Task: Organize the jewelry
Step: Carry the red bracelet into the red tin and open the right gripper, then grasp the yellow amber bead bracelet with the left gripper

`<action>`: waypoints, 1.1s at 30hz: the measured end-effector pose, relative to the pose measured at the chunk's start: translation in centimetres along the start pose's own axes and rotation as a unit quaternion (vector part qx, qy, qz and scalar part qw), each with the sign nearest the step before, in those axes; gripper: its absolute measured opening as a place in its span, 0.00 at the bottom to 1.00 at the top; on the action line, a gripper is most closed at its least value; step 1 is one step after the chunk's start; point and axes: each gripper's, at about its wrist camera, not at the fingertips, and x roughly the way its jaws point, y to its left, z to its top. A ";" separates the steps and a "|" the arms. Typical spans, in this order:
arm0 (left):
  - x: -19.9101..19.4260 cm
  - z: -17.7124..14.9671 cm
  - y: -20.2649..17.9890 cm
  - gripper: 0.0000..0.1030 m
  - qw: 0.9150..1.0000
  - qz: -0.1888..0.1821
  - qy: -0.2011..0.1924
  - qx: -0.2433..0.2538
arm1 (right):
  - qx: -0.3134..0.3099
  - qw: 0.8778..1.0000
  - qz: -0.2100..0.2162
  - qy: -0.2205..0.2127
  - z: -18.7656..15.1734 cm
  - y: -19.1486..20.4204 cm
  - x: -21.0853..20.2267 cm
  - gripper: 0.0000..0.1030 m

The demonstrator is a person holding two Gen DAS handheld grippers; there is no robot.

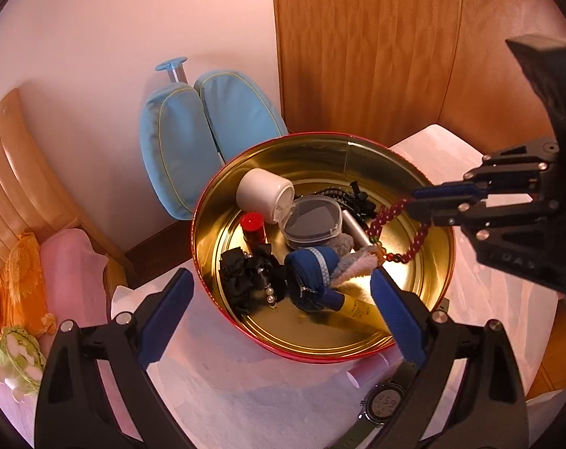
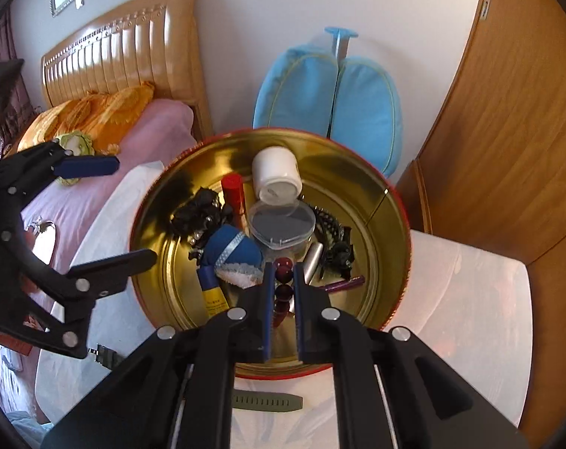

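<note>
Our left gripper [image 1: 283, 292] hangs with fingers spread wide; our right gripper [image 2: 283, 284] is pinched nearly closed on red beads [image 2: 283, 265].

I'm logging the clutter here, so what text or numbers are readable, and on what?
"15:59", roughly: digits on the watch face, seen upside down, not sure.
Small dark print on the yellow tube: too blurred to read.
Embossed letters on the right tool body: unclear.

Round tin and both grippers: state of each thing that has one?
round tin: open, no lid on, partly filled
right gripper: shut on the red bead bracelet
red bead bracelet: held, hanging over the tin
left gripper: open, holding nothing
white jar: tipped on its side
clear box: lid on
digital watch: on the cloth outside the tin
</note>
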 end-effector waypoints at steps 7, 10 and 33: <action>0.3 -1.0 1.5 0.90 1.000 -0.019 -0.002 -0.023 | -0.006 0.999 -0.026 0.030 -1.3 0.9 1.8 0.28; 0.1 -1.0 1.6 0.90 1.000 -0.017 -0.004 -0.022 | -0.006 0.999 -0.030 0.011 -1.6 0.8 0.7 0.59; -6.8 -13.6 -6.7 0.90 0.998 0.011 0.051 -0.034 | -0.052 0.999 -0.004 0.009 -12.3 3.5 -5.9 0.93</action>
